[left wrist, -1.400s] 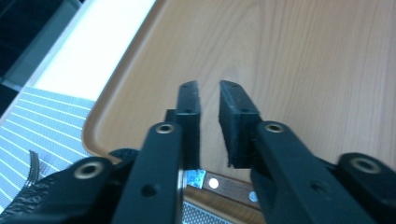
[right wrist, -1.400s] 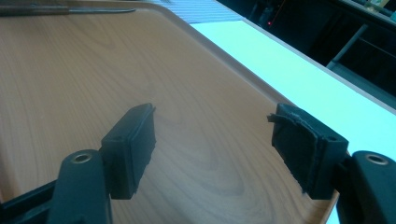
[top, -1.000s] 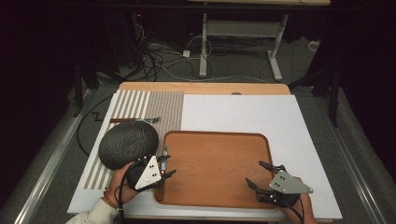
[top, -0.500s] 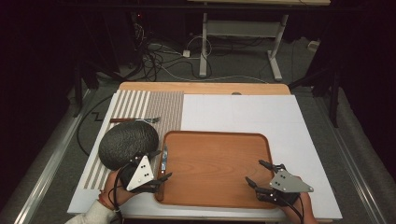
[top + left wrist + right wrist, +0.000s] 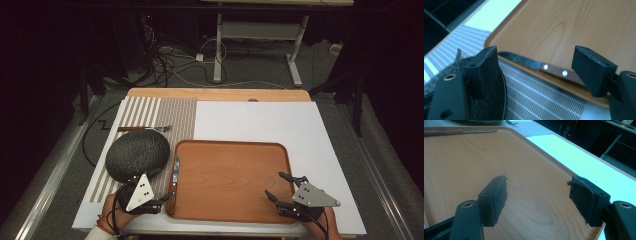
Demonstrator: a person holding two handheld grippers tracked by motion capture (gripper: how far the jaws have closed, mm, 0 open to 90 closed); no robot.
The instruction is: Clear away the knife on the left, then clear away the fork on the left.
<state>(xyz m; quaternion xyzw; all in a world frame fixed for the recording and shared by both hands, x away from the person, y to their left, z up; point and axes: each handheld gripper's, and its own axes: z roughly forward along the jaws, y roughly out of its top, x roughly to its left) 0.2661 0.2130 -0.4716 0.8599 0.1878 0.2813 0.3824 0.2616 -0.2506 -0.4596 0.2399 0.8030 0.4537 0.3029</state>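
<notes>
Dark, rough-textured round plate (image 5: pixel 138 155) at the left on a striped mat (image 5: pixel 150 120), with a fork (image 5: pixel 145 128) lying just beyond it. Left gripper (image 5: pixel 162 200) near the front bench (image 5: pixel 260 117) edge, jaws wide apart, empty, straddling a wooden-handled knife (image 5: pixel 544 67) resting along the left rim of the wooden tray (image 5: pixel 230 177). Tray centred on the white sheet (image 5: pixel 270 120). Right gripper (image 5: pixel 280 192) over the tray's front right corner, jaws spread wide, holding nothing.
</notes>
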